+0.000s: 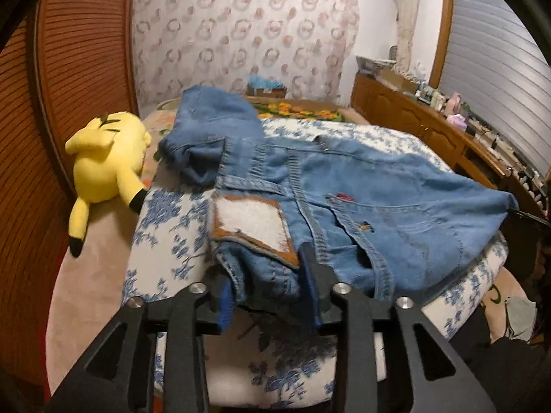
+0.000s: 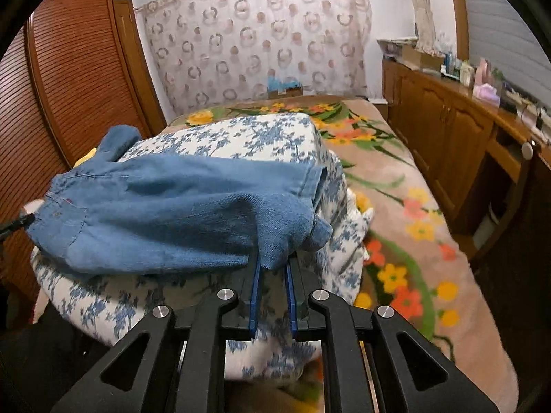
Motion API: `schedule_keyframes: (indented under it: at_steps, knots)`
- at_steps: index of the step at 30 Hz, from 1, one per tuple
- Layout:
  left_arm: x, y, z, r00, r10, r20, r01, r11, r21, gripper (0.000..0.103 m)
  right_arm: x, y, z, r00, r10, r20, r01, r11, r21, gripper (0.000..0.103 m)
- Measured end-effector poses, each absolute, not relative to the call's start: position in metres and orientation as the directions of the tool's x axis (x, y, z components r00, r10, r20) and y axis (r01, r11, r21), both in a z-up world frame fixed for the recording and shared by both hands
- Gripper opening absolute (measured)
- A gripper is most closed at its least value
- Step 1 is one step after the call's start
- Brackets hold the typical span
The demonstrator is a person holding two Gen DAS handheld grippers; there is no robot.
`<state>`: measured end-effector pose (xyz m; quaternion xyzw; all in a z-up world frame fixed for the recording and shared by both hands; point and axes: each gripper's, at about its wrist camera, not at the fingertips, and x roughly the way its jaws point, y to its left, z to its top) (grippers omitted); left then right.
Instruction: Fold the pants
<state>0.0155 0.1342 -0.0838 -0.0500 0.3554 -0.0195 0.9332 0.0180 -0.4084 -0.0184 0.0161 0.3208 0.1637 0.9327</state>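
While the jeans (image 1: 344, 179) are lying across the floral cushion (image 1: 165, 241), the left gripper (image 1: 268, 289) is straddling the waistband, jaws part open. The right gripper (image 2: 273, 268) is sitting narrowly parted around a leg end; whether its pads are pressing, I cannot tell.

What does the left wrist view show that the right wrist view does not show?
Only the left wrist view: the yellow plush toy lying whole beside the quilt, the brown waistband patch, and the left gripper with the waistband between its fingers.

Only the right wrist view: the hem end of the jeans and the right gripper at that end.

Both: the jeans, the blue-flowered quilt, the curtain, the wooden cabinets.
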Motion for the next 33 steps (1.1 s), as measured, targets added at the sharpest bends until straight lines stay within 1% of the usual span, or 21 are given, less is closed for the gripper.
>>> schedule_keyframes:
  at_steps: [2,3,4,5,6,7,8,13,21,24,27,33]
  knots:
    - [0.012,0.139,-0.08,0.753,-0.057,-0.655,-0.02,0.994,-0.109,0.055,0.017,-0.411,-0.017,0.738,0.298,-0.606,-0.28,0.952,0.127,0.026]
    - [0.012,0.141,-0.078,0.755,-0.052,-0.653,-0.025,0.994,-0.107,0.055,0.017,-0.412,-0.015,0.738,0.287,-0.611,-0.271,0.955,0.122,0.03]
    - [0.013,0.144,-0.076,0.758,-0.045,-0.65,-0.031,0.994,-0.104,0.056,0.017,-0.414,-0.012,0.741,0.285,-0.609,-0.268,0.956,0.121,0.031]
    - [0.013,0.145,-0.073,0.762,-0.036,-0.646,-0.037,0.994,-0.099,0.06,0.014,-0.416,-0.01,0.745,0.286,-0.603,-0.267,0.956,0.124,0.032]
    - [0.014,0.147,-0.07,0.768,-0.032,-0.64,-0.039,0.995,-0.097,0.066,0.012,-0.416,-0.006,0.751,0.281,-0.597,-0.26,0.958,0.124,0.035]
    - [0.015,0.148,-0.069,0.773,-0.031,-0.634,-0.039,0.995,-0.096,0.077,0.011,-0.416,-0.003,0.759,0.272,-0.591,-0.249,0.961,0.123,0.04]
    - [0.016,0.147,-0.067,0.779,-0.029,-0.626,-0.039,0.995,-0.095,0.081,0.006,-0.417,-0.002,0.766,0.267,-0.585,-0.243,0.962,0.121,0.04]
    - [0.028,0.134,-0.063,0.789,-0.046,-0.612,-0.008,0.996,-0.086,0.081,0.006,-0.405,0.008,0.793,0.257,-0.552,-0.249,0.964,0.091,0.044]
    - [0.057,0.09,-0.065,0.788,-0.106,-0.607,0.086,0.994,-0.062,0.081,0.028,-0.387,0.002,0.809,0.298,-0.507,-0.278,0.954,0.116,0.045]
    - [0.068,0.073,-0.066,0.781,-0.135,-0.61,0.124,0.99,-0.061,0.081,0.04,-0.391,-0.004,0.809,0.288,-0.512,-0.282,0.955,0.091,0.046]
    - [0.083,0.056,-0.072,0.766,-0.169,-0.62,0.161,0.985,-0.069,0.081,0.053,-0.392,-0.01,0.792,0.3,-0.531,-0.292,0.951,0.102,0.046]
    - [0.102,0.033,-0.094,0.724,-0.188,-0.664,0.2,0.978,-0.059,0.081,0.092,-0.395,-0.02,0.749,0.278,-0.601,-0.282,0.955,0.089,0.046]
